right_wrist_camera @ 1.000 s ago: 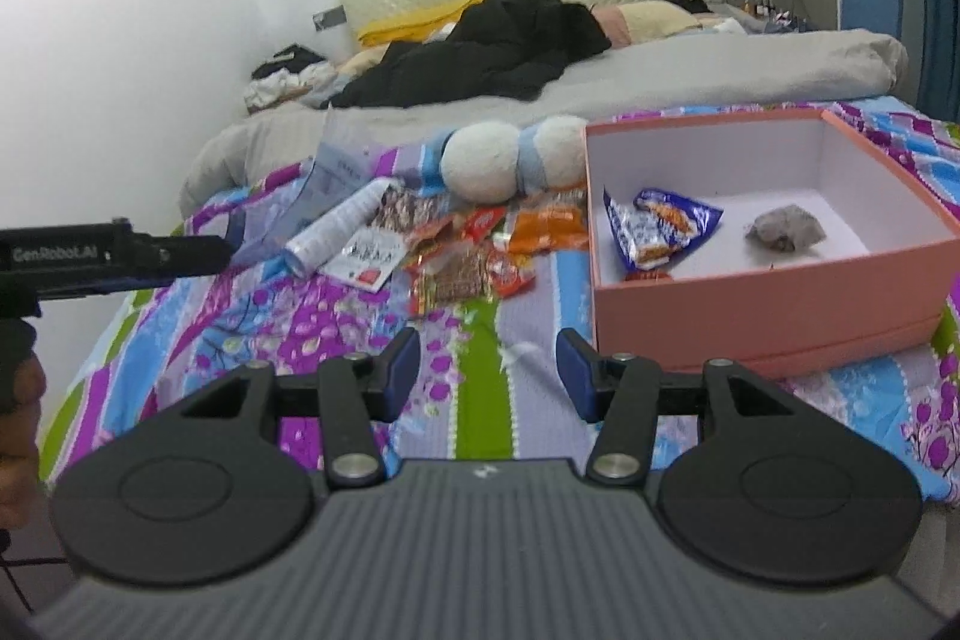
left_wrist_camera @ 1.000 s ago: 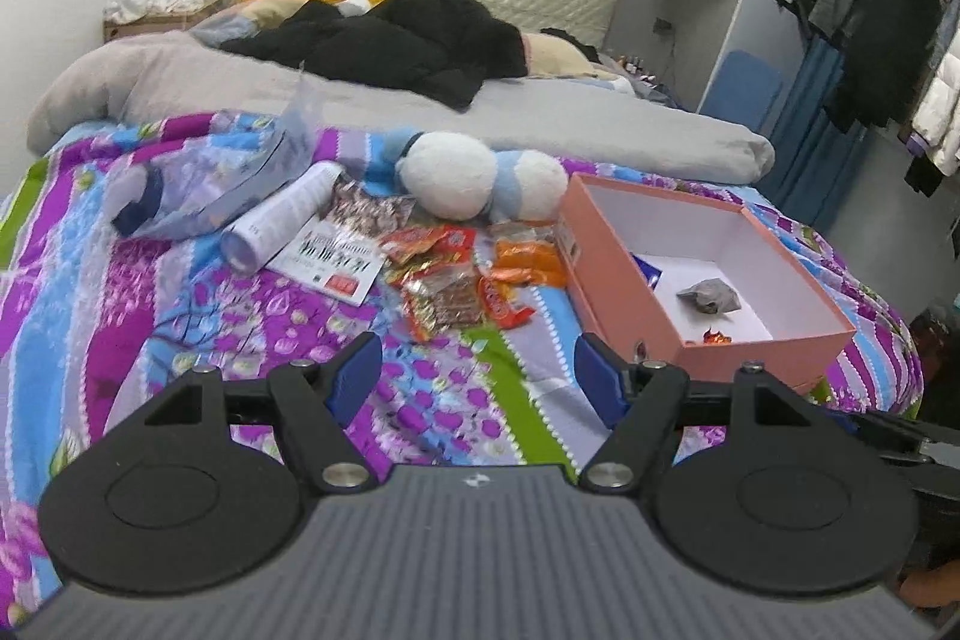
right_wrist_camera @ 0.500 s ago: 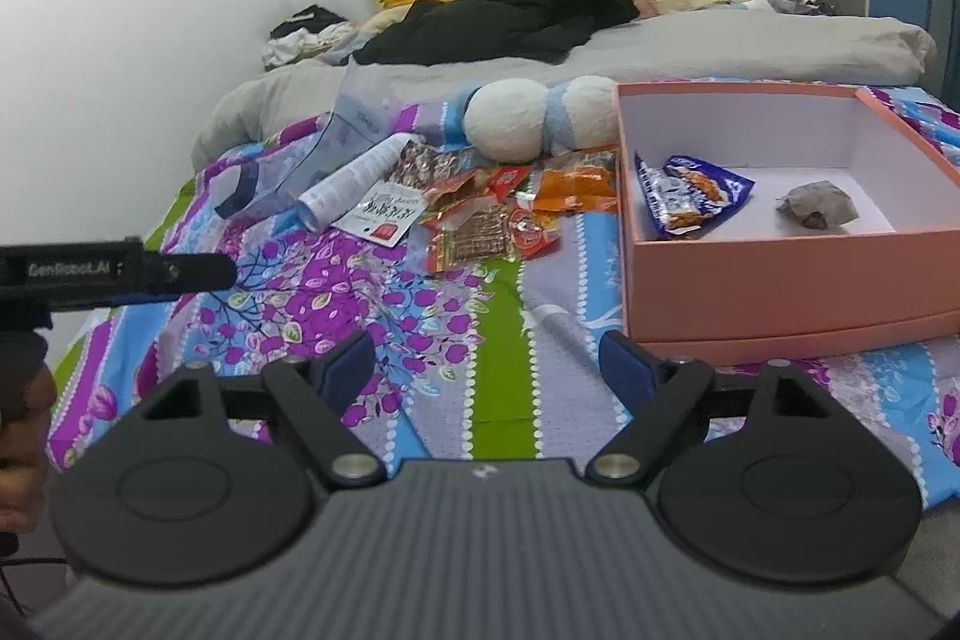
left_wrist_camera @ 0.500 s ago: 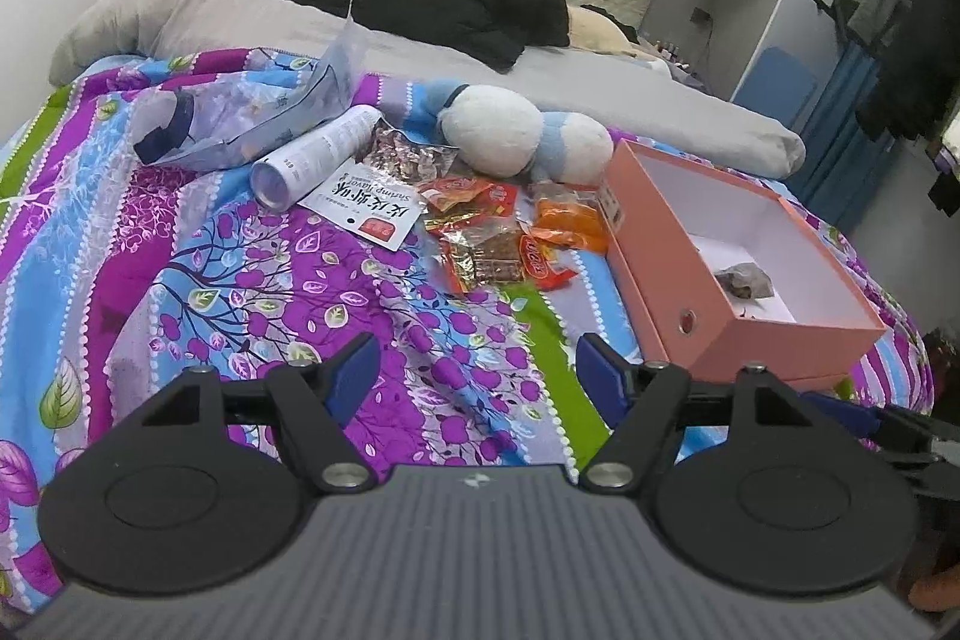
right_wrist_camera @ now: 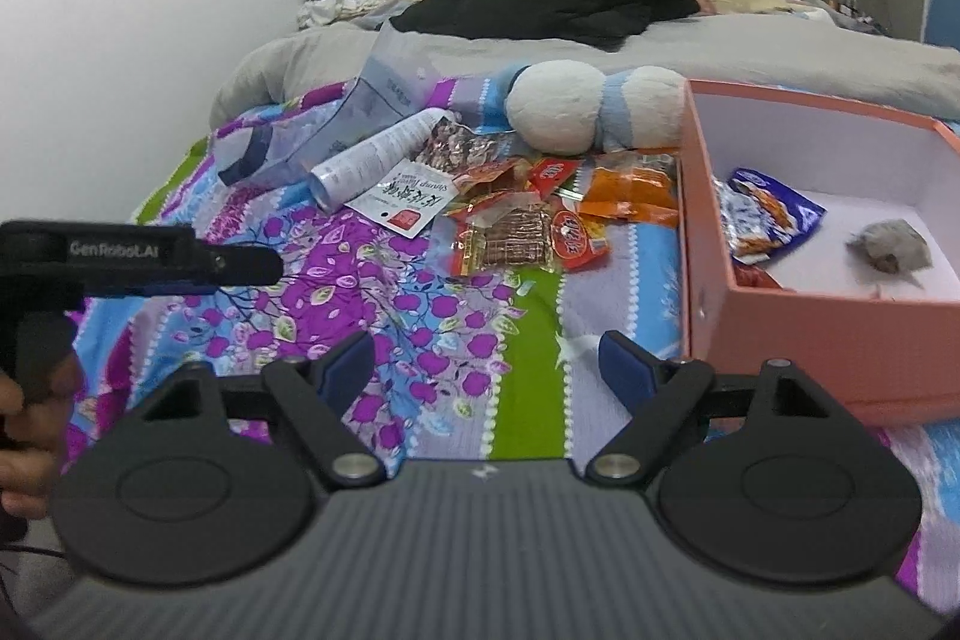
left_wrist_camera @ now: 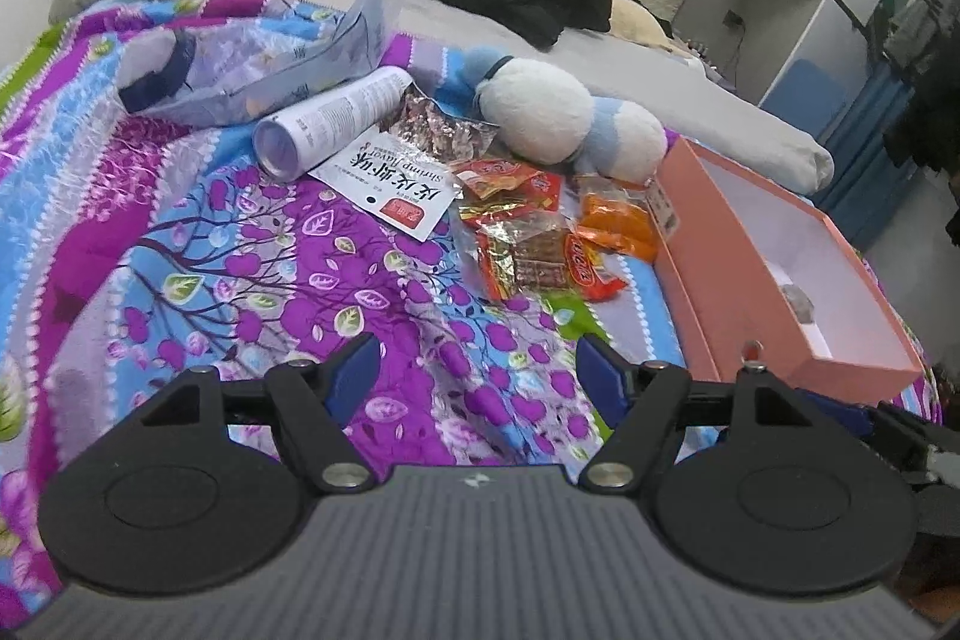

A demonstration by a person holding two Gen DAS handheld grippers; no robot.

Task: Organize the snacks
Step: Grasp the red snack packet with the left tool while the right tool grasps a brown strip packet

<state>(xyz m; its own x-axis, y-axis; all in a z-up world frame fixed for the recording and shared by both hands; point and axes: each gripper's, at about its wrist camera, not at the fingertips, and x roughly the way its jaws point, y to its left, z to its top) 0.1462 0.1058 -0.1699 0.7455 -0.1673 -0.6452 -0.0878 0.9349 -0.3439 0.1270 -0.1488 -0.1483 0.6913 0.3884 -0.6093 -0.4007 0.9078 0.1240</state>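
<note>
Both tools are held low over the bedspread (right_wrist_camera: 312,292) and angled downward toward the loose snack pile (left_wrist_camera: 540,232), a posture suited, as a judgement, to approaching a packet for pickup. The left gripper (left_wrist_camera: 474,370) has its jaws spread wide with only quilt showing between the blue pads; it holds nothing. The right gripper (right_wrist_camera: 489,370) is likewise spread wide and empty; its jaws have just been opening, with no item between them.

The pink box (right_wrist_camera: 780,334) sits at the right of the pile with its open top facing up (evidently the collection container); a blue-and-white packet (right_wrist_camera: 768,214) and a grey wrapped item (right_wrist_camera: 894,244) already lie inside it. The remaining snacks lie just beside the box wall, in front of the plush toy (right_wrist_camera: 594,112); the white shrimp-flavour sachet (left_wrist_camera: 393,190) and the white tube (left_wrist_camera: 330,118) lie to their left, touching each other.

Limits of view: the left view cuts off most of the box interior behind its near wall; a red item in the box corner is mostly hidden; wrapper print is illegible; the clear bag (left_wrist_camera: 240,70) contents cannot be identified.
</note>
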